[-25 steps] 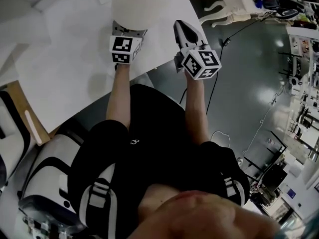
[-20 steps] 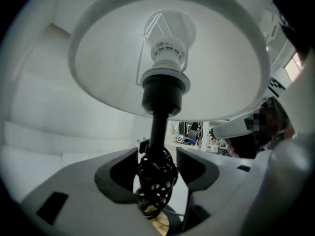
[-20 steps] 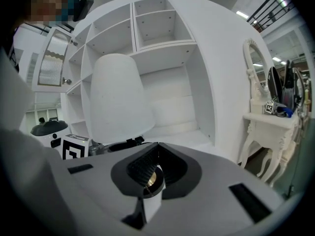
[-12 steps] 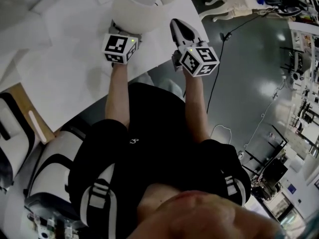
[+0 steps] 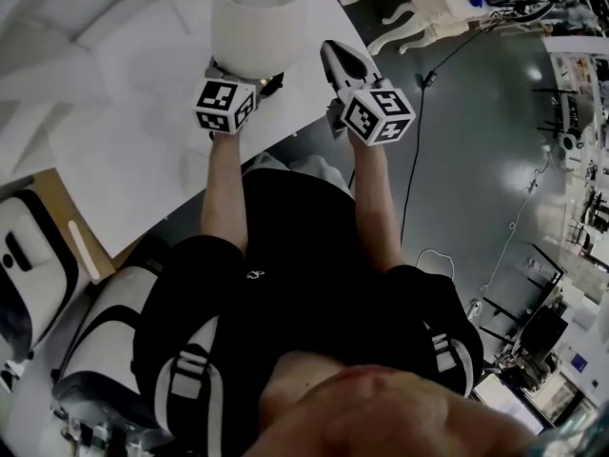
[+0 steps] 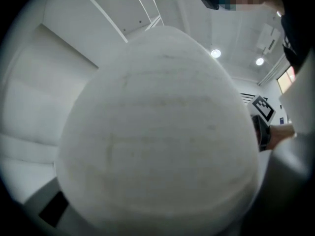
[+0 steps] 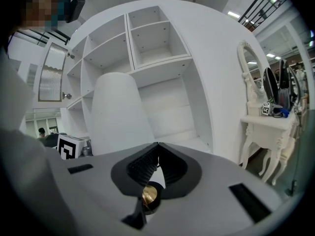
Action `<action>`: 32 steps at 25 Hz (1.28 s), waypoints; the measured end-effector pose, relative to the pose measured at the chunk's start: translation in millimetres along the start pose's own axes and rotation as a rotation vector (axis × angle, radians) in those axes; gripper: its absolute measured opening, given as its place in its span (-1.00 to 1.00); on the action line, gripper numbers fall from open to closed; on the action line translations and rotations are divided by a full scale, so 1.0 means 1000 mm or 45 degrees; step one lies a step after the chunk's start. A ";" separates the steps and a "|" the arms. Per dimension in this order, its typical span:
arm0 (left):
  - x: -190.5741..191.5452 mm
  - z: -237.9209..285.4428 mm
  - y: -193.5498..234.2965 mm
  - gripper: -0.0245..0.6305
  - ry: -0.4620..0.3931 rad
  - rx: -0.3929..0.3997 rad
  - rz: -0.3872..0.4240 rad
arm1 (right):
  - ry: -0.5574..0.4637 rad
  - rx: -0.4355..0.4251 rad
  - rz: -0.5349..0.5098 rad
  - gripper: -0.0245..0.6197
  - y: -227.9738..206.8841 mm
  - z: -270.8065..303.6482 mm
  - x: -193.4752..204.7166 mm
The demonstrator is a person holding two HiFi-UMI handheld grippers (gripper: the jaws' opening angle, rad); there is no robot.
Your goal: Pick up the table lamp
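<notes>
The table lamp's white shade [image 5: 259, 17] stands over the white table's near edge and fills the left gripper view [image 6: 157, 136]. My left gripper [image 5: 240, 84] reaches in level under the shade; its jaws are hidden there and are closing on the lamp's dark stem [image 5: 272, 83]. The lamp hangs with that gripper, off the table. My right gripper [image 5: 336, 53] is shut and empty, just right of the shade and apart from it. In the right gripper view its jaws meet [image 7: 157, 145], with the shade [image 7: 118, 114] ahead to the left.
The white table [image 5: 124, 150] spreads to the left. Behind it is a white shelving unit [image 7: 157, 48]. An ornate white dressing table [image 7: 268, 127] stands at the right. A black cable [image 5: 414, 150] runs across the grey floor. A white and black seat [image 5: 33, 265] is at the lower left.
Both grippers have risen. The lamp shade has come up with the left gripper and looks larger in the head view. The right gripper stayed shut.
</notes>
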State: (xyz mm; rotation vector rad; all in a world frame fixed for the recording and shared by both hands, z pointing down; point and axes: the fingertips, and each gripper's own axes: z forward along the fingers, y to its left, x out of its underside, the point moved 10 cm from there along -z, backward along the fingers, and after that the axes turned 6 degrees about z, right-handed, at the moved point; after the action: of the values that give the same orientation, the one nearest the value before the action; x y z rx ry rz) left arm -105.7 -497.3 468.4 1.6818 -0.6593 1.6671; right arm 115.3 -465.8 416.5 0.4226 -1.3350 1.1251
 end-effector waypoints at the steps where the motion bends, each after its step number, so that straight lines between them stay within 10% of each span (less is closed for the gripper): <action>1: -0.007 0.001 -0.004 -0.35 -0.007 -0.001 -0.002 | -0.004 -0.003 -0.002 -0.86 -0.001 -0.004 -0.005; 22: -0.144 -0.044 -0.031 -0.36 -0.231 -0.159 0.121 | -0.207 -0.057 -0.151 -0.87 0.033 -0.024 -0.063; 32: -0.150 -0.037 -0.035 -0.36 -0.214 -0.148 0.126 | -0.193 -0.057 -0.212 -0.87 0.036 -0.027 -0.073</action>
State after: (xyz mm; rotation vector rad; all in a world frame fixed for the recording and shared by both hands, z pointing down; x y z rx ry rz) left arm -112.1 -461.7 314.2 1.7423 -0.9160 1.5334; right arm 111.3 -457.1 331.2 0.5845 -1.4261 0.9388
